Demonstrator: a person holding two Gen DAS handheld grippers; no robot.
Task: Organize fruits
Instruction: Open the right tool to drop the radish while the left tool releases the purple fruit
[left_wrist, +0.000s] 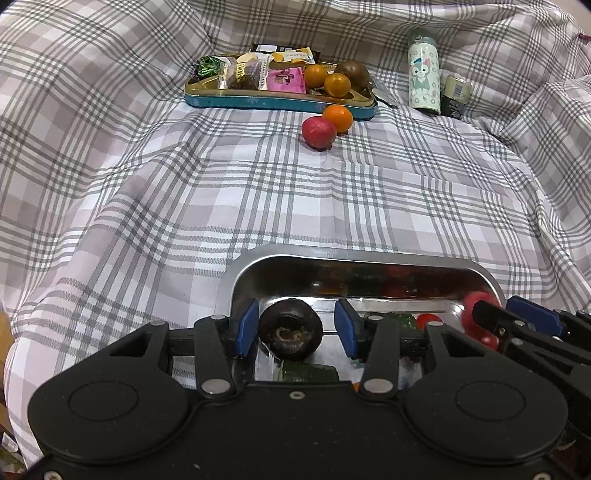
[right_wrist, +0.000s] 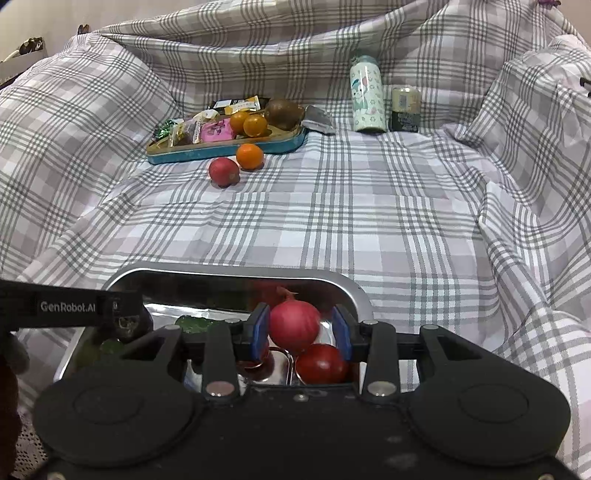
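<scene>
Left wrist view: a dark brown round fruit (left_wrist: 290, 329) is seen lying between the left gripper (left_wrist: 295, 326)'s parted jaws, gaps at both sides, over the shiny steel tray (left_wrist: 351, 258). The right gripper (right_wrist: 300, 330)'s jaws are spread loosely around a pink-red round fruit (right_wrist: 294, 325), seemingly released. A red fruit (left_wrist: 318, 132) and an orange citrus (left_wrist: 338, 118) remain on the checked bed sheet (left_wrist: 258, 192) at 12 o'clock, roughly equally far from both.

You have a glossy, mirror-bright metal tray (left_wrist: 369, 258) on matt checked cloth (left_wrist: 295, 192), with matt black plastic tongs (left_wrist: 295, 328).
</scene>
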